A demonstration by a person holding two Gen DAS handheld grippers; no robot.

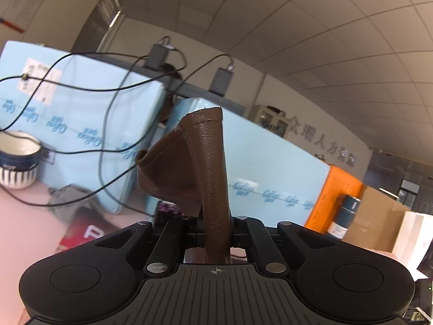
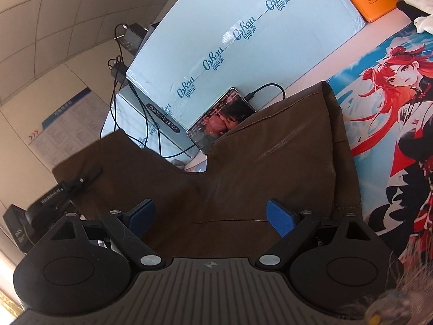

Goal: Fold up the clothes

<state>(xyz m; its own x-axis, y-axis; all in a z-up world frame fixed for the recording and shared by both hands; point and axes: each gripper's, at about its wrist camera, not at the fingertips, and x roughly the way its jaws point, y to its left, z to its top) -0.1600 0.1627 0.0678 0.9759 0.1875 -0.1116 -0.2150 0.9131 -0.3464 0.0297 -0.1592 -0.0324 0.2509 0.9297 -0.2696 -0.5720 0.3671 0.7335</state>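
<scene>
A brown leather-like garment is the task object. In the left wrist view my left gripper [image 1: 215,233] is shut on a hem of the brown garment [image 1: 200,157] and holds it lifted, with the fabric standing up between the jaws. In the right wrist view the brown garment [image 2: 243,168] is spread below and ahead, partly on the table. My right gripper [image 2: 211,218] is open, its blue pads [image 2: 278,219] apart just above the fabric, with nothing between them.
Light blue boxes [image 2: 243,27] stand at the table's back, with black cables [image 1: 108,113] and chargers. A phone [image 2: 220,119] leans on a box. An anime desk mat [image 2: 392,108] lies at right. Bowls [image 1: 19,159] stand at left, an orange box [image 1: 333,197] and bottle [image 1: 345,216] at right.
</scene>
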